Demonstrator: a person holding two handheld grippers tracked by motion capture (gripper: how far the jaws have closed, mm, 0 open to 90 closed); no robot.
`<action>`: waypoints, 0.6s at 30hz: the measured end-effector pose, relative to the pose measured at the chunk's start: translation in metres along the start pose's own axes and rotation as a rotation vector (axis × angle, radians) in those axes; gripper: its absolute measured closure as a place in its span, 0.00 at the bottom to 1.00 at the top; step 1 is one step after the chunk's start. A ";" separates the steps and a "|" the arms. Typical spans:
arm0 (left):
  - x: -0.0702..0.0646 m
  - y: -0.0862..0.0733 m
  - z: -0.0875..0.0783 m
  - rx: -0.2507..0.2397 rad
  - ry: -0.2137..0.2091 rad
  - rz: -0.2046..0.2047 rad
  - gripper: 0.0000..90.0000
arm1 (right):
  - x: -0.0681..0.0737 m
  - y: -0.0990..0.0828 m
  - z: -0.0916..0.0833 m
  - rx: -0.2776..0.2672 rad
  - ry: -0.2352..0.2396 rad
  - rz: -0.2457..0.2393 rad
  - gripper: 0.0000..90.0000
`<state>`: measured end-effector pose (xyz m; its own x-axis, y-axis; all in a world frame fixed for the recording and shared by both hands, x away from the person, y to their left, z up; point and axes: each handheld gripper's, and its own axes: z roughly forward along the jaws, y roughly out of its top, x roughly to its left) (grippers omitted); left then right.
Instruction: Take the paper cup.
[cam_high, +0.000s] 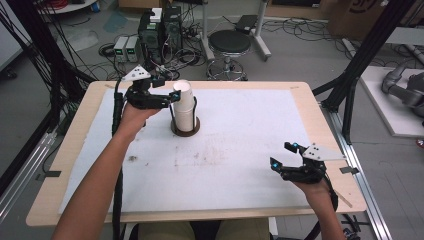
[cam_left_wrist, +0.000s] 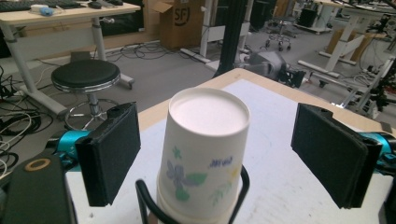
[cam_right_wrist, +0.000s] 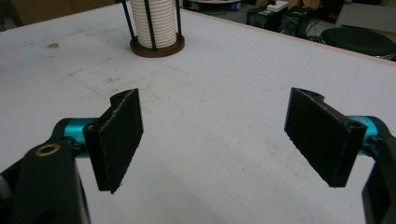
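Clearly, left gripper (cam_high: 176, 95) jaws spread around cup stack (cam_high: 184, 106), untouching; right gripper (cam_high: 285, 156) released — near table edge (cam_high: 320, 107).

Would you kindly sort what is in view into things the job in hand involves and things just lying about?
In the job:
- stack of paper cups
- cup holder
- left gripper, jaws open either side of the top cup

Lying about:
- black stool
- computer towers
- cardboard box
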<state>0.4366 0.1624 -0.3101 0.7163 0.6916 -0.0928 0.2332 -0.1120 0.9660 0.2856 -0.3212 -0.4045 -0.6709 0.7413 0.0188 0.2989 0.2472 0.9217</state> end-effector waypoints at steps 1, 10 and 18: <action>0.000 -0.001 0.003 -0.002 -0.004 -0.007 0.17 | 0.000 0.000 0.000 0.000 0.001 0.001 0.22; 0.000 -0.011 0.030 0.054 0.010 -0.002 0.18 | -0.001 -0.001 0.000 0.000 0.000 0.005 0.22; 0.001 -0.015 0.042 0.066 0.015 -0.006 0.27 | -0.003 -0.002 0.001 0.001 0.002 0.005 0.22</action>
<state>0.4616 0.1349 -0.3354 0.7050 0.7029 -0.0944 0.2804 -0.1541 0.9474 0.2873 -0.3234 -0.4062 -0.6705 0.7415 0.0240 0.3028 0.2440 0.9213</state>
